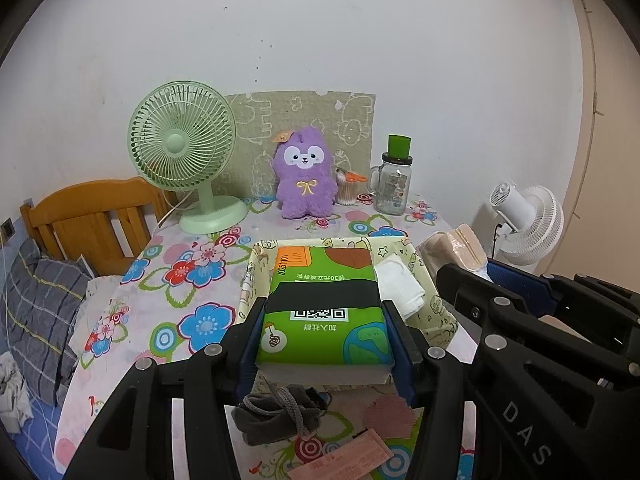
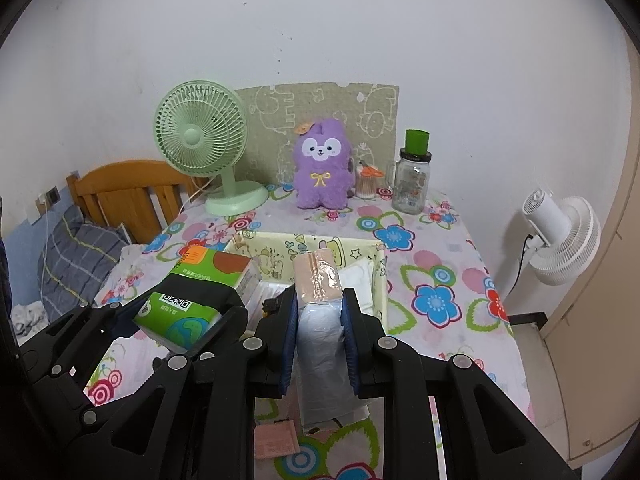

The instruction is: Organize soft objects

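My left gripper [image 1: 325,322] is shut on a green tissue pack [image 1: 326,304] and holds it over the near edge of a pale yellow fabric basket [image 1: 434,304]. The pack also shows in the right wrist view [image 2: 196,296]. My right gripper [image 2: 320,312] is shut on a beige and grey plastic-wrapped packet [image 2: 320,304], held above the basket [image 2: 380,280]. A folded white cloth [image 1: 400,284] lies inside the basket. A grey drawstring pouch [image 1: 276,412] lies on the flowered tablecloth below my left gripper.
A purple plush toy [image 1: 306,176] sits at the back, between a green desk fan [image 1: 184,152] and a glass jar with a green cap [image 1: 394,184]. A white fan [image 2: 560,232] stands off the right edge. A wooden headboard [image 1: 88,216] and bedding are left.
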